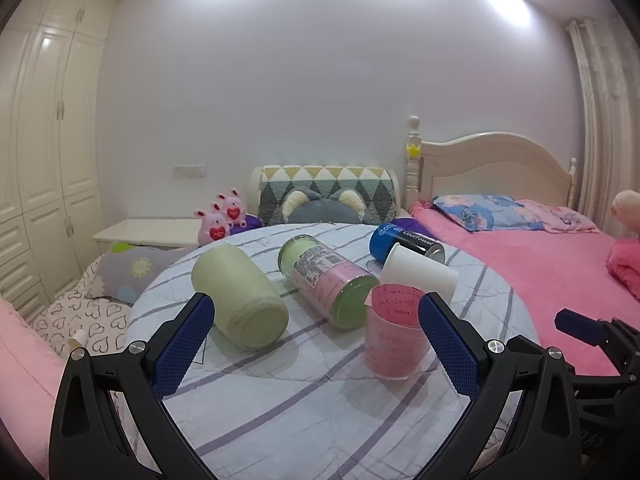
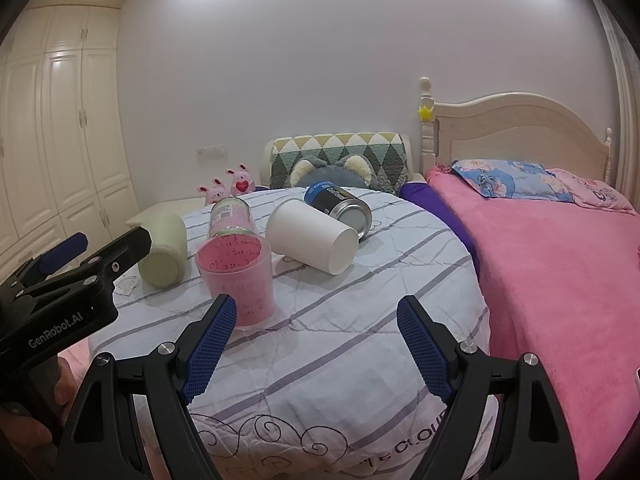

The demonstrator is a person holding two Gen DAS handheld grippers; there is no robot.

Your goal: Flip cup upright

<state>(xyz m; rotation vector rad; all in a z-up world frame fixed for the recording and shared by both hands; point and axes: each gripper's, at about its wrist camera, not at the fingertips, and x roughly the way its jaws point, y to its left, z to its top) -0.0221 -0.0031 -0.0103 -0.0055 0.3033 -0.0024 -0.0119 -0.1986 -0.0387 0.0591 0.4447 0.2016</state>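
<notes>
A pink translucent cup point(image 1: 394, 334) stands upright, mouth up, on the round cloth-covered table point(image 1: 312, 408); it also shows in the right wrist view point(image 2: 240, 280). A white paper cup point(image 2: 312, 236) lies on its side behind it, also in the left wrist view point(image 1: 420, 276). A pale green cup point(image 1: 240, 300) lies on its side at the left. My left gripper point(image 1: 316, 312) is open and empty, its right finger just beside the pink cup. My right gripper point(image 2: 316, 316) is open and empty, its left fingertip in front of the pink cup.
A pink-and-green jar point(image 1: 330, 280) and a blue-and-black can point(image 1: 404, 242) lie on their sides on the table. A pink bed point(image 2: 560, 264) is to the right. Plush toys point(image 1: 218, 222) and a cushion sit behind the table. Wardrobes stand at the left.
</notes>
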